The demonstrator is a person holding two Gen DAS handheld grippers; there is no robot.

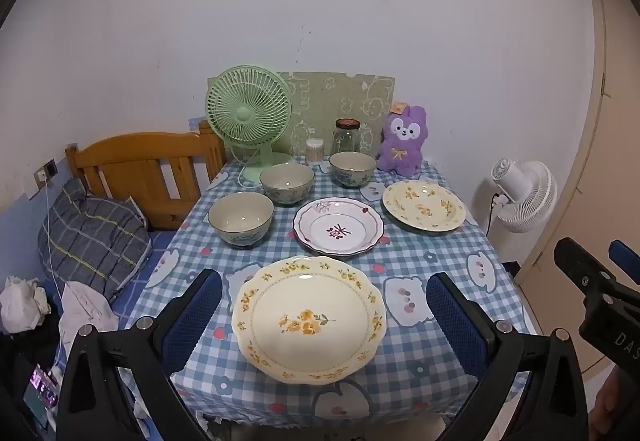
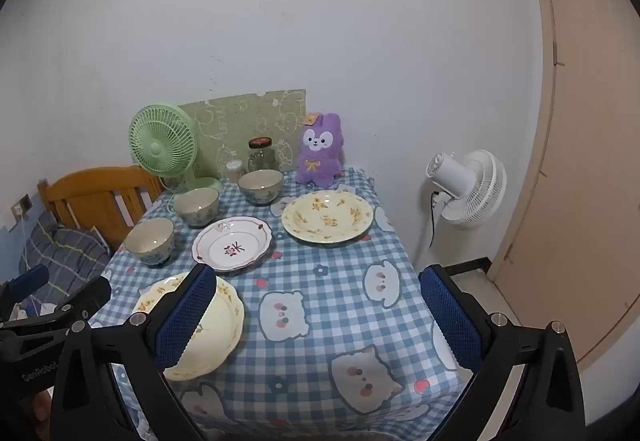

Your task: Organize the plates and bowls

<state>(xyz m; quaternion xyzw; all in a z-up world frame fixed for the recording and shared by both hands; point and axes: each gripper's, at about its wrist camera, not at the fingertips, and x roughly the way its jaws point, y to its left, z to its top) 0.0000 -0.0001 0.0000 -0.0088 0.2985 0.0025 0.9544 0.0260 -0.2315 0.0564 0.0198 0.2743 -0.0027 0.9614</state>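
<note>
Three plates and three bowls lie spread over the tabletop [image 1: 404, 253], none stacked, none touching. Nearest the front edge sits a glossy cream plate [image 1: 309, 319] with a scalloped rim, a ring of yellow blossoms and a yellow spray at its centre. Behind it lies a white plate [image 1: 338, 226] with a wavy purple-edged rim and a dark red motif. To the right of that, near the far right corner, rests a deeper cream dish [image 1: 424, 205] scattered with yellow flowers.

The three bowls are round glazed ceramic, pale inside with blue floral painting outside. They run in a diagonal line: one at the left edge [image 1: 241, 218], one in the middle [image 1: 287, 183], one furthest back [image 1: 352, 168].

The left claw [image 1: 324, 321] hangs above the front edge with its blue mesh-textured pads spread wide either side of the near cream plate, gripping nothing. The right claw [image 2: 320, 321] is likewise wide apart and empty — its left pad overlaps that same plate in its own view.

A blue-and-white checked cloth printed with cartoon animals covers the tabletop. Along the wall stand a green ribbed desk fan [image 1: 249, 115], a small lidded container [image 1: 314, 150], a glass jar [image 1: 346, 137] with a dark lid, and a fuzzy purple plush rabbit [image 1: 402, 141]. On the floor to the right stands a white fan [image 1: 524, 197]; to the left, a wooden bed frame [image 1: 140, 165].
</note>
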